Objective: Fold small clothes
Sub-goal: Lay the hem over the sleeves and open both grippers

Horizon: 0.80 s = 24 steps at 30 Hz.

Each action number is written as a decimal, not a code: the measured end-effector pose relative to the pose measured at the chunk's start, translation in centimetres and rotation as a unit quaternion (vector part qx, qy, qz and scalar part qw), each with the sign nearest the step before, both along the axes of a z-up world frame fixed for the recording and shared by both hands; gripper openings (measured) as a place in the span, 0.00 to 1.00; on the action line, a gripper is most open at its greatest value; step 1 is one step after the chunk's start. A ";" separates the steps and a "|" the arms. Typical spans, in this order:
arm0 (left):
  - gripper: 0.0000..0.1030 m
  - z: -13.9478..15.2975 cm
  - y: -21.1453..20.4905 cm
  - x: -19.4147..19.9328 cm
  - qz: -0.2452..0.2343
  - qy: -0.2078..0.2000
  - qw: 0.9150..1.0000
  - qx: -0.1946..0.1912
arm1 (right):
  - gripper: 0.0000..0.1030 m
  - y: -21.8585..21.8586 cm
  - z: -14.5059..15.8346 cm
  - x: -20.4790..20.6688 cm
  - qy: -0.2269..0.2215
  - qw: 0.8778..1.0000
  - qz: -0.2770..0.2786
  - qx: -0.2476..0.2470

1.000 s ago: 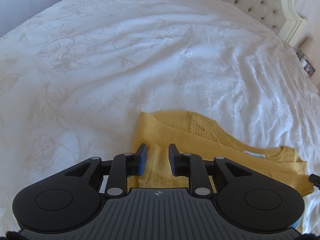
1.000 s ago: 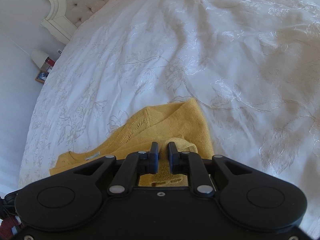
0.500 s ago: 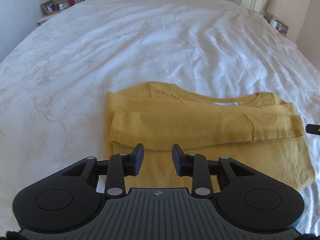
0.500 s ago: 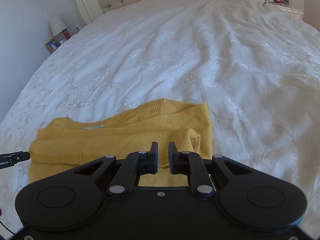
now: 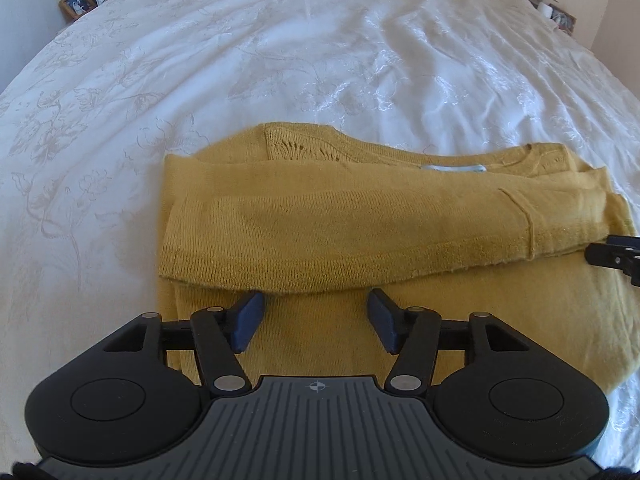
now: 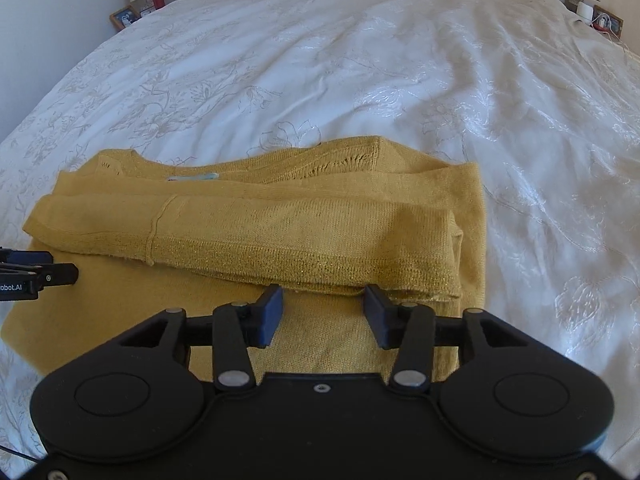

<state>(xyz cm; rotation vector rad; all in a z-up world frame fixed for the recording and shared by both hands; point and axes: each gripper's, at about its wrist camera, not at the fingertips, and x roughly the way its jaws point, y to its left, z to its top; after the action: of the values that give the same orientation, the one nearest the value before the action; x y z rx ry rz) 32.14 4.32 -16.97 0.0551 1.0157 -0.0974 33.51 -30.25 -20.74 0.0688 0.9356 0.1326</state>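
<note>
I see a mustard-yellow knitted sweater (image 5: 380, 220) lying flat on the white bed cover with its faint embroidered flower pattern (image 5: 280, 60), folded into a broad rectangle with a band of the knit turned over across its middle. That upper band ends in a ribbed hem whose threads glint slightly in the right wrist view, and a vertical seam crosses it near one end. Along the far edge of the sweater I can make out an openwork, lacy patch of knitting and a small pale blue neck label (image 5: 452, 168). My left gripper (image 5: 316, 322) sits over the near, smooth lower layer of the sweater, its blue-padded black fingers spread wide apart and holding nothing, the tips just short of the folded hem. My right gripper (image 6: 322, 316) is likewise spread wide over the near part of the sweater (image 6: 280, 232), empty, with its fingertips right at the edge of the ribbed hem. Each gripper's tip shows at the side of the other's view, close to the sweater's ends. The bed cover is soft and creased, with glossy highlights in the folds. Framed photos (image 5: 78, 4) stand on a bedside surface at the far left.
</note>
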 end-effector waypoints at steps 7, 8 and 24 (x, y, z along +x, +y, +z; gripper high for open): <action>0.54 1.3 1.2 4.8 0.009 -0.030 0.999 0.011 | 0.53 -1.0 0.8 3.9 -0.021 1.000 -0.011 -0.004; 0.54 1.5 1.4 5.4 0.013 -0.034 0.999 0.012 | 0.53 -1.2 0.9 4.3 -0.022 1.000 -0.016 -0.003; 0.54 1.9 -0.1 0.0 -0.027 -0.022 0.999 -0.003 | 0.56 0.6 1.6 -0.2 -0.011 0.999 0.022 0.021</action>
<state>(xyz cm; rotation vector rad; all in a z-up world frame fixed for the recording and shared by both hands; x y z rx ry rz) 32.13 4.19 -15.08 0.0793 0.9696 -0.1476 33.34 -29.67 -19.11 0.0852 0.9130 0.1932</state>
